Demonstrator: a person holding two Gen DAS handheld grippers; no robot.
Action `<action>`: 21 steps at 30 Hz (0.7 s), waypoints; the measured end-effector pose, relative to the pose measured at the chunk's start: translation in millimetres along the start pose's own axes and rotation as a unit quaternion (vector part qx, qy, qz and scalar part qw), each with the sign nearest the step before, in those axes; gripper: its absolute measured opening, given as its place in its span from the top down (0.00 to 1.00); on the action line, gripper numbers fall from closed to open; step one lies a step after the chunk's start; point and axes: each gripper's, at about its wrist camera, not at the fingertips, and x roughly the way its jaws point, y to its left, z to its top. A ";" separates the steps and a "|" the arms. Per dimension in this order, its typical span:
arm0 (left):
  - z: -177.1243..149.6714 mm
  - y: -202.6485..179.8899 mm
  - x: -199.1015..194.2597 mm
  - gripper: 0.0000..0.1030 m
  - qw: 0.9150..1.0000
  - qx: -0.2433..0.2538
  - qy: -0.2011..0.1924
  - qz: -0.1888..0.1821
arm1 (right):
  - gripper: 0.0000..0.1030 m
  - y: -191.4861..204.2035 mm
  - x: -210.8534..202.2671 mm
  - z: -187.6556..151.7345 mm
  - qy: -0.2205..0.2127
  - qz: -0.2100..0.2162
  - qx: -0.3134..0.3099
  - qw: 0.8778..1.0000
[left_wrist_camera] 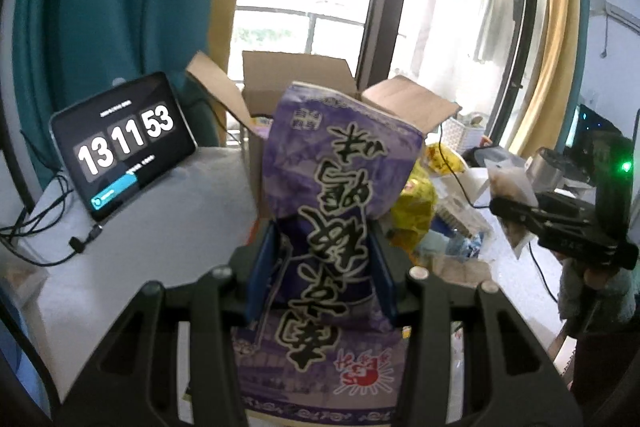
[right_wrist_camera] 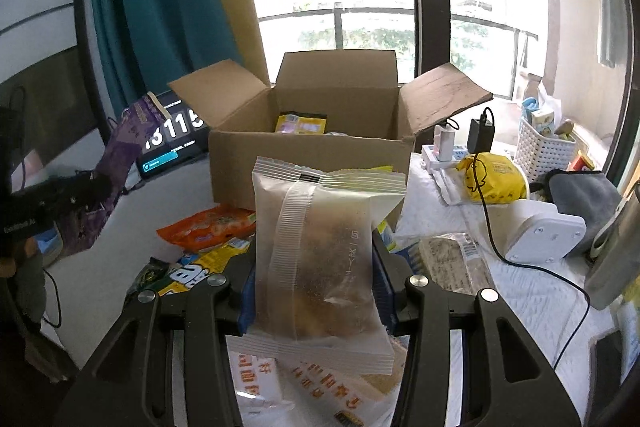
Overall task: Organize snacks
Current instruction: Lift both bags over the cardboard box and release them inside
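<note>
My left gripper is shut on a purple snack bag with black lettering, held upright above the white table in front of the open cardboard box. My right gripper is shut on a frosted clear pastry packet, also lifted, facing the cardboard box. Inside that box lies a yellow packet. The left wrist view catches the right gripper with its packet at the right. In the right wrist view the purple bag hangs at the left.
A tablet showing a clock leans left of the box, cables beside it. Loose snacks lie on the table: an orange packet, a yellow-blue bag, a yellow bag, a cracker packet. A white basket and charger stand right.
</note>
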 end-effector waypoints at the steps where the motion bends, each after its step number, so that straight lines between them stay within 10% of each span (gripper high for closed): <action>1: 2.0 -2.6 2.1 0.55 1.000 -0.001 0.002 -0.001 | 0.52 -2.8 1.2 1.1 -0.001 0.001 0.002 1.000; 21: 76.8 -24.3 45.2 0.55 0.997 0.005 -0.054 0.047 | 0.52 -61.8 20.9 45.6 -0.050 0.018 0.010 0.999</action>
